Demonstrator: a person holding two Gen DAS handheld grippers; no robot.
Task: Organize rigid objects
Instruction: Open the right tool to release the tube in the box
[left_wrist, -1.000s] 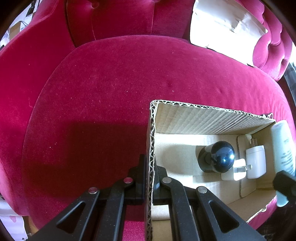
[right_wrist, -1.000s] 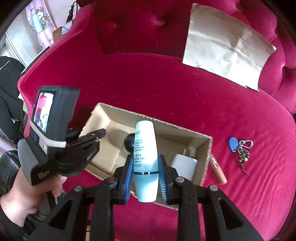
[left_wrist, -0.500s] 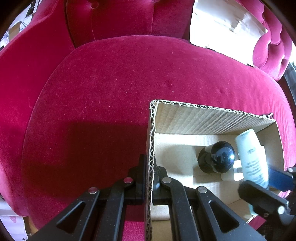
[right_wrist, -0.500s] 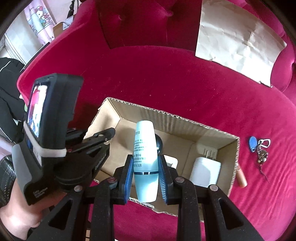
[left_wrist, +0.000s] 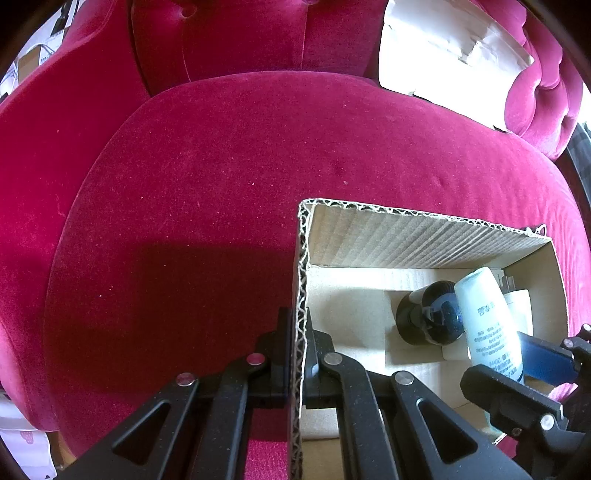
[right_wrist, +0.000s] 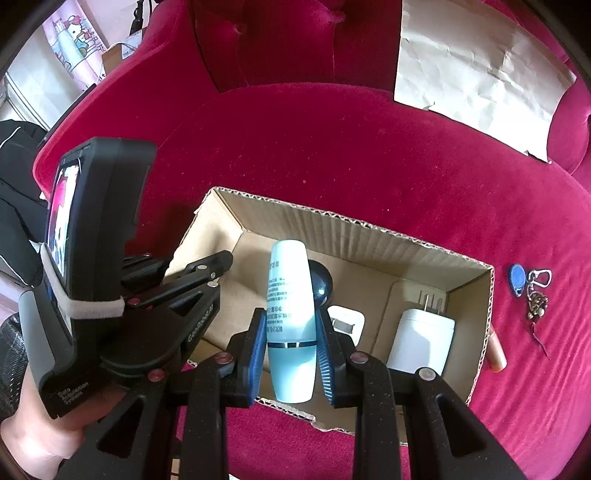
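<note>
Our right tongs (right_wrist: 290, 347) grip the bottle (right_wrist: 290, 317) lengthwise above the box (right_wrist: 369, 229), while our left tongs (left_wrist: 297, 354) clamp its wall.

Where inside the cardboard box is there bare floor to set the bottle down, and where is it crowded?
Bare floor lies at the cardboard box end whose wall the left gripper pinches, between that wall and the dark ball-shaped object. The other end is crowded: white charger, smaller white plug. The right gripper holds the bottle over the middle.
</note>
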